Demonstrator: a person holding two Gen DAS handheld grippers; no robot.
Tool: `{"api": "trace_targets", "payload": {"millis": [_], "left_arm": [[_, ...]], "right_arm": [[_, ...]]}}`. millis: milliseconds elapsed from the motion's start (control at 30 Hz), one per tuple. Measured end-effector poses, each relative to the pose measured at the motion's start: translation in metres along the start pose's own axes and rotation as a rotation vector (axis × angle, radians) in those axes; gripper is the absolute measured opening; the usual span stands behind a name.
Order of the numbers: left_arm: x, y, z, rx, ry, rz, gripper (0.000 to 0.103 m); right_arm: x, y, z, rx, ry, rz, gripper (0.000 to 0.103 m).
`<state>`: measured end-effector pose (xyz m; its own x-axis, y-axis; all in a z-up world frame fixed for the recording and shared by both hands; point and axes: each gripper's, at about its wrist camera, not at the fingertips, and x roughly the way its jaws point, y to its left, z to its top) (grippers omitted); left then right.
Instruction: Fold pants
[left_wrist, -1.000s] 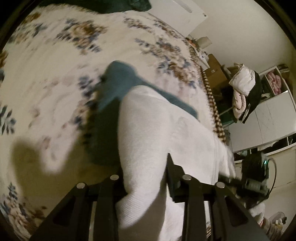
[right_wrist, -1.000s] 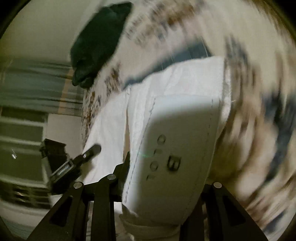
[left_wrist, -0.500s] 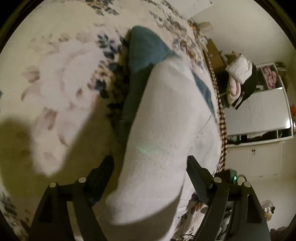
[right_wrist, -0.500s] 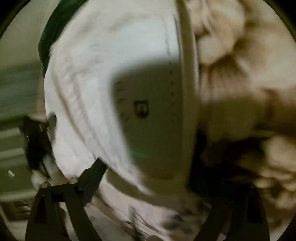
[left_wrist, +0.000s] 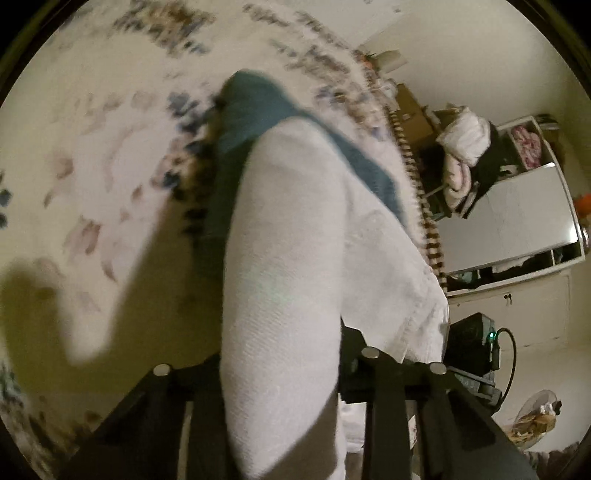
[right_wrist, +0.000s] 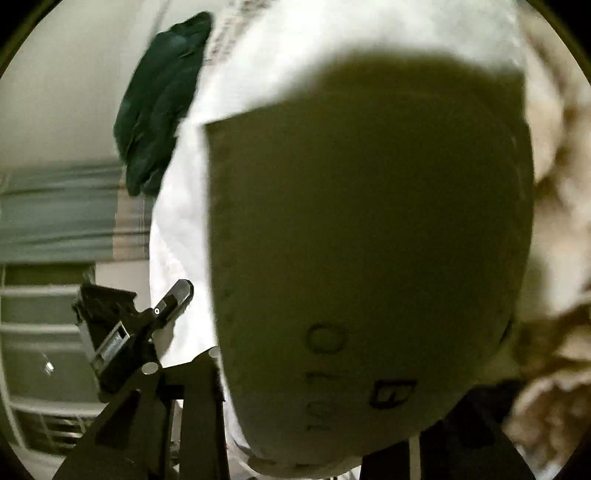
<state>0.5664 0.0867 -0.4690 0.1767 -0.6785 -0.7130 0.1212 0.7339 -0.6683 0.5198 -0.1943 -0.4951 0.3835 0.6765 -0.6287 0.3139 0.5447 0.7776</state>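
White pants (left_wrist: 288, 258) hang between my two grippers over a floral bedspread (left_wrist: 92, 129). My left gripper (left_wrist: 280, 354) is shut on a fold of the white fabric, which fills the gap between its fingers. In the right wrist view my right gripper (right_wrist: 325, 398) is shut on the pants' waist end, where a shaded pocket panel (right_wrist: 369, 240) with printed marks fills most of the frame. The left gripper (right_wrist: 147, 325) shows at the left of that view. A teal garment (left_wrist: 255, 103) lies on the bed under the pants.
A dark green garment (right_wrist: 159, 96) lies at the bed's far edge. A braided bed edge (left_wrist: 424, 206), a pile of clothes (left_wrist: 461, 147), white cabinets (left_wrist: 517, 221) and a fan (left_wrist: 539, 410) stand to the right. Window blinds (right_wrist: 44, 332) are on the left.
Both grippers opened wide half a second ago and have shut on the pants again. The pants have come closer to the right camera, and the view over the bed has shifted.
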Motion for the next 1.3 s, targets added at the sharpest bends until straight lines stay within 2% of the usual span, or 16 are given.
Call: {"api": "trace_targets", "payload": {"millis": [200, 333, 433, 533, 633, 667, 733, 767, 800, 833, 900, 967, 1033, 1100, 1200, 1300], "left_arm": [[-0.041, -0.072, -0.005, 0.035, -0.083, -0.058, 0.024], [-0.050, -0.105, 0.019, 0.040, -0.154, -0.090, 0.024], [-0.040, -0.105, 0.044, 0.015, -0.187, -0.115, 0.024], [-0.020, -0.090, 0.080, -0.019, -0.205, -0.137, 0.024], [0.011, -0.057, 0.109, -0.051, -0.174, -0.123, 0.026], [0.021, -0.047, 0.113, -0.068, -0.145, -0.109, 0.029], [0.047, -0.018, 0.120, -0.130, -0.070, -0.026, 0.032], [0.060, -0.001, 0.119, -0.177, -0.020, 0.029, 0.033], [0.069, 0.011, 0.116, -0.217, 0.020, 0.076, 0.035], [0.073, 0.021, 0.111, -0.250, 0.039, 0.091, 0.037], [0.069, 0.024, 0.100, -0.260, 0.024, 0.067, 0.042], [0.058, 0.012, 0.094, -0.226, -0.009, 0.089, 0.043], [0.046, -0.008, 0.090, -0.143, -0.049, 0.218, 0.050], [0.033, -0.033, 0.086, -0.053, -0.100, 0.355, 0.072], [0.015, -0.073, 0.078, 0.064, -0.157, 0.516, 0.074], [0.005, -0.101, 0.067, 0.140, -0.180, 0.636, 0.074]], "right_arm": [[-0.068, 0.049, 0.013, -0.097, -0.010, 0.024, 0.035], [-0.092, 0.079, 0.050, -0.145, -0.013, 0.030, 0.035], [-0.091, 0.101, 0.092, -0.195, -0.004, 0.020, 0.035], [-0.069, 0.114, 0.133, -0.228, 0.020, -0.007, 0.035], [-0.028, 0.107, 0.175, -0.210, 0.098, -0.014, 0.036], [-0.012, 0.102, 0.186, -0.207, 0.129, -0.036, 0.040], [0.025, 0.083, 0.204, -0.198, 0.194, -0.164, 0.055], [0.034, 0.075, 0.208, -0.186, 0.197, -0.230, 0.065], [0.041, 0.065, 0.210, -0.181, 0.203, -0.311, 0.070], [0.043, 0.060, 0.210, -0.176, 0.206, -0.339, 0.071], [0.038, 0.058, 0.206, -0.171, 0.190, -0.338, 0.086], [0.028, 0.062, 0.201, -0.207, 0.144, -0.372, 0.093], [0.006, 0.066, 0.176, -0.292, 0.050, -0.524, 0.093], [-0.014, 0.078, 0.161, -0.371, -0.044, -0.686, 0.094], [-0.045, 0.114, 0.130, -0.421, -0.145, -0.808, 0.094], [-0.083, 0.131, 0.097, -0.419, -0.220, -0.836, 0.094]]}}
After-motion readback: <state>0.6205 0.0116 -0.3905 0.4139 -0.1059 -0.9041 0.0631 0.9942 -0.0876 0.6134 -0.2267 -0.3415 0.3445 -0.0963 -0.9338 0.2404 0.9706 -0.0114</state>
